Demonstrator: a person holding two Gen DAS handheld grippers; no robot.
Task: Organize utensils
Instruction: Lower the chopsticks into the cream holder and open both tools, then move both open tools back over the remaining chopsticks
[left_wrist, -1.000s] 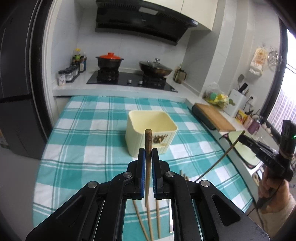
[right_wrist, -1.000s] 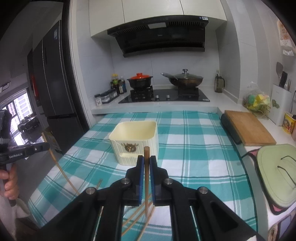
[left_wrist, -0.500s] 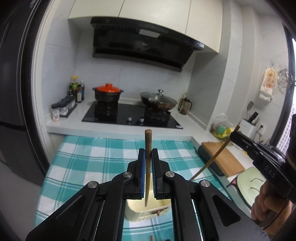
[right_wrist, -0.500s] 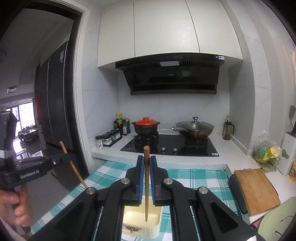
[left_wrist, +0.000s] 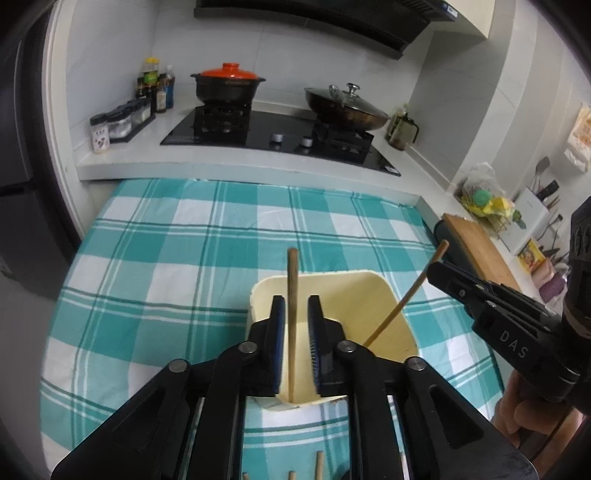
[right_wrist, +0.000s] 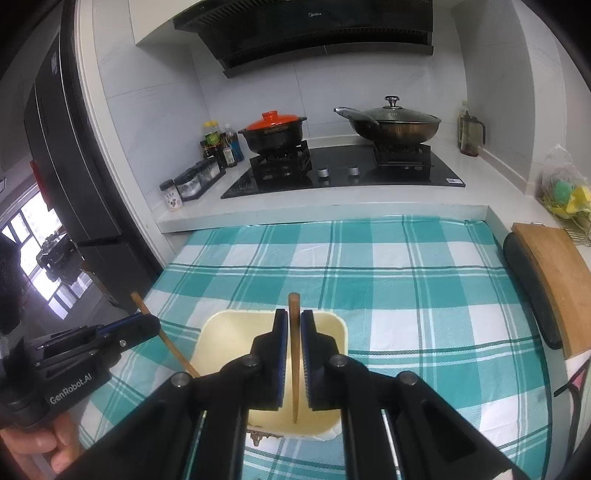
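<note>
Nearest the left wrist camera, the black left gripper (left_wrist: 295, 343) with blue-padded fingers has its jaws opening, and the slim round wooden chopstick (left_wrist: 292, 317) between them stands upright with clear gaps on both sides, its lower end already down inside the pale yellow, square plastic utensil bin (left_wrist: 391, 314) with rounded corners; the pads no longer press it, so this looks like the moment of release. Just beside it, the black right gripper (right_wrist: 294, 354) has its blue pads drawn in close on a second wooden chopstick (right_wrist: 294, 347), gripped upright with its tip hanging over the bin's smooth interior, seemingly not yet let go. The step in hand, I judge, is dropping both sticks into the bin; the next move calls for the right jaws to part as well, then both hands lifting straight up so neither stick is dragged out or tips the light container. More wooden stick ends (left_wrist: 318, 463) lie on the cloth at the near edge, probably the next to fetch. The bin stands on a soft teal-and-white checked tablecloth (left_wrist: 184, 258), slightly wrinkled. To the right lies a flat wooden cutting board (right_wrist: 554, 273), and farthest off a glossy black glass hob (right_wrist: 343, 170) carries a black clay pot with an orange lid (right_wrist: 275, 129) and a dark lidded wok (right_wrist: 393, 123)
</note>
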